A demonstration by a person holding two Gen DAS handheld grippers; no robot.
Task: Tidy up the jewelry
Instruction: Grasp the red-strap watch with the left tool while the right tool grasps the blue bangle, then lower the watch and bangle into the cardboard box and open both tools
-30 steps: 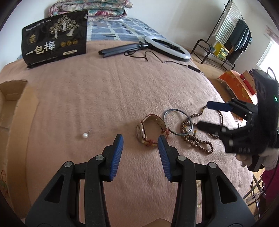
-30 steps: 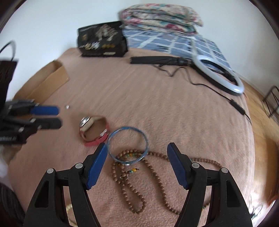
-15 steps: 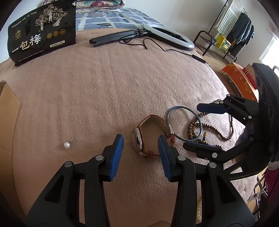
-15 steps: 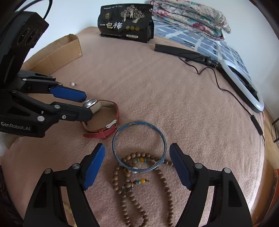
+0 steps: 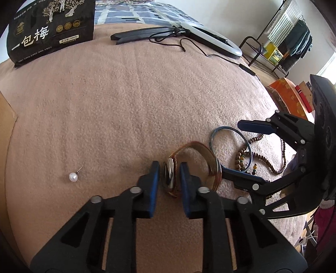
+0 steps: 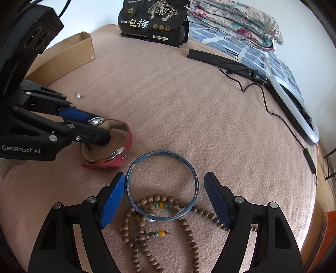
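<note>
My left gripper (image 5: 169,175) is closing on the watch (image 5: 170,176) at frame centre; my spread right gripper (image 6: 162,195) straddles the blue bangle (image 6: 161,187), overlapping beads (image 6: 147,231). Pearl earring (image 5: 73,177) lies left.

Fuzzy cloth blanket (image 5: 147,94) (matt)

A black snack bag (image 6: 153,20), a ring light (image 6: 294,109) and folded quilts (image 6: 233,20) lie on the blanket (image 6: 178,105).

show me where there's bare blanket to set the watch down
Free: the wide stretch of blanket between the pearl earring, black snack bag and ring light. Crowded: around the watch, blue bangle and bead necklace, beside the right gripper.
</note>
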